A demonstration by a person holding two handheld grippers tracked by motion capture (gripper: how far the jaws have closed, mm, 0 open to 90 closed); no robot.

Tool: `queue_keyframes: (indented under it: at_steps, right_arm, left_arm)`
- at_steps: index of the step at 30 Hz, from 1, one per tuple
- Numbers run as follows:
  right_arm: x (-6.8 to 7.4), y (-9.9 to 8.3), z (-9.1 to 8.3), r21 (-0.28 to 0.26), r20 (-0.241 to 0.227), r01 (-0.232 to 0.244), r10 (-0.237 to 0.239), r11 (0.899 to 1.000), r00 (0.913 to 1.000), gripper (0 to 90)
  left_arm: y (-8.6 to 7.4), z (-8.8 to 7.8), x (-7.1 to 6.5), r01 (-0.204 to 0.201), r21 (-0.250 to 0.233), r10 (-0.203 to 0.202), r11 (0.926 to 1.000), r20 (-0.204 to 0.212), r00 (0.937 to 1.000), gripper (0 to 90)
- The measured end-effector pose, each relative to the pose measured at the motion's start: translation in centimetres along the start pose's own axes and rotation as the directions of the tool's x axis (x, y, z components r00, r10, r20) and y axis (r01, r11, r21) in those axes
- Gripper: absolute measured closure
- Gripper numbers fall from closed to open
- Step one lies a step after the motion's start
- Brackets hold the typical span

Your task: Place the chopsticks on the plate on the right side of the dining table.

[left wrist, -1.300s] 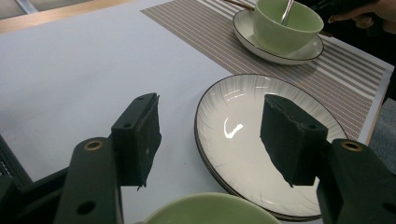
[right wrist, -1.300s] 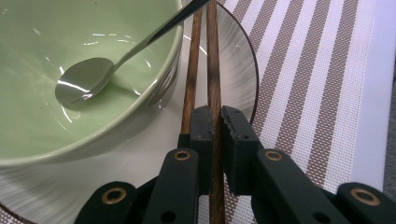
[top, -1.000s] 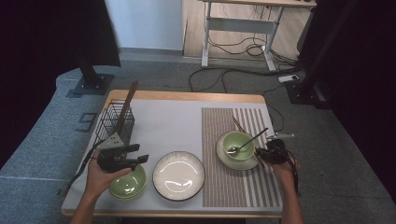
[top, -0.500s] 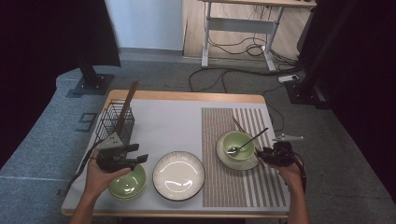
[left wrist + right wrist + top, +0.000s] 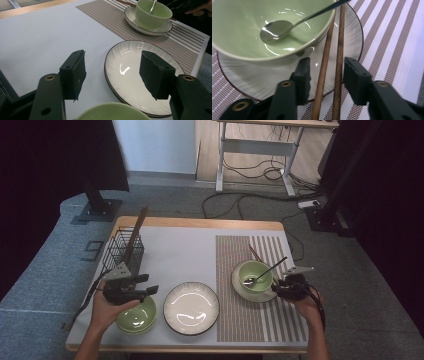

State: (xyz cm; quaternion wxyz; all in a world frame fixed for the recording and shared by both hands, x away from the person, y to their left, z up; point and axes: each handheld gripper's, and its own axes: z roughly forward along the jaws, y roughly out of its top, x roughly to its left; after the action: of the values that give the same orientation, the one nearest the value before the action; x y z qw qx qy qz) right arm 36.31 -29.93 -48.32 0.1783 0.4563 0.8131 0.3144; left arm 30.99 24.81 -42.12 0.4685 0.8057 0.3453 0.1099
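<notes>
The right gripper [image 5: 325, 75] jaws have just been opened, then drawn in slightly; the chopsticks [image 5: 331, 62] lie loose between them, untouched, across the saucer [image 5: 352, 37] rim. A release is judged likely. The left gripper [image 5: 112, 75] is held wide and empty above the plate [image 5: 125, 82].
</notes>
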Motion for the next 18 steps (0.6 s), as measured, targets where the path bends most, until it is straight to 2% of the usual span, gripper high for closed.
queue_keyframes:
  at_steps: [4, 6, 18]
  right_arm:
    - [-0.09, -0.11, 0.09, 0.018, 0.007, 0.015, -0.015, 1.000, 0.9999, 72.1]
    - [-0.14, -0.17, 0.13, 0.021, 0.010, 0.026, -0.027, 0.999, 0.9996, 74.5]
    - [-0.42, -0.21, -0.21, 0.023, 0.012, 0.058, -0.058, 0.998, 0.9982, 76.7]
  left_arm:
    - [-0.01, 0.00, -0.01, 0.000, 0.000, 0.000, 1.0000, 0.001, 1.0000, 37.7]
    - [-0.02, 0.05, -0.01, 0.000, 0.001, 0.000, 1.0000, 0.001, 1.0000, 37.7]
    - [-0.04, 0.08, 0.01, 0.000, 0.004, 0.000, 1.0000, 0.002, 1.0000, 37.7]
